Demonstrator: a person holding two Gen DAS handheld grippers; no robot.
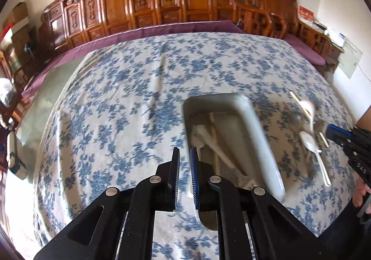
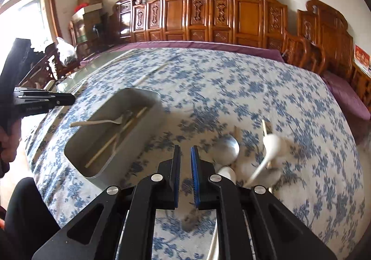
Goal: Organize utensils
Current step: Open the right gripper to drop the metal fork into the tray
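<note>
A grey rectangular tray [image 1: 262, 134] [image 2: 148, 97] lies on the blue-flowered tablecloth and holds a white spoon [image 2: 97, 122], chopsticks [image 2: 116, 139] and a metal utensil. Right of the tray lie loose utensils: white spoons [image 1: 309, 141] [image 2: 273, 144], a metal spoon [image 2: 228, 148] and chopsticks [image 1: 301, 103]. My left gripper [image 1: 184, 155] hovers by the tray's left wall, jaws nearly together with a narrow gap and nothing between them. My right gripper [image 2: 185, 155] hovers between the tray and the loose utensils, jaws likewise nearly together and empty. A white handle [image 2: 212, 248] passes beneath it.
A long pair of chopsticks [image 2: 150, 73] lies far back on the cloth. The round table has a glass rim [image 1: 58, 74] at the left. Carved wooden chairs [image 1: 162, 2] and purple cushions [image 2: 347, 95] line the far side. The other gripper shows at each view's edge [image 1: 347, 141] [image 2: 39, 100].
</note>
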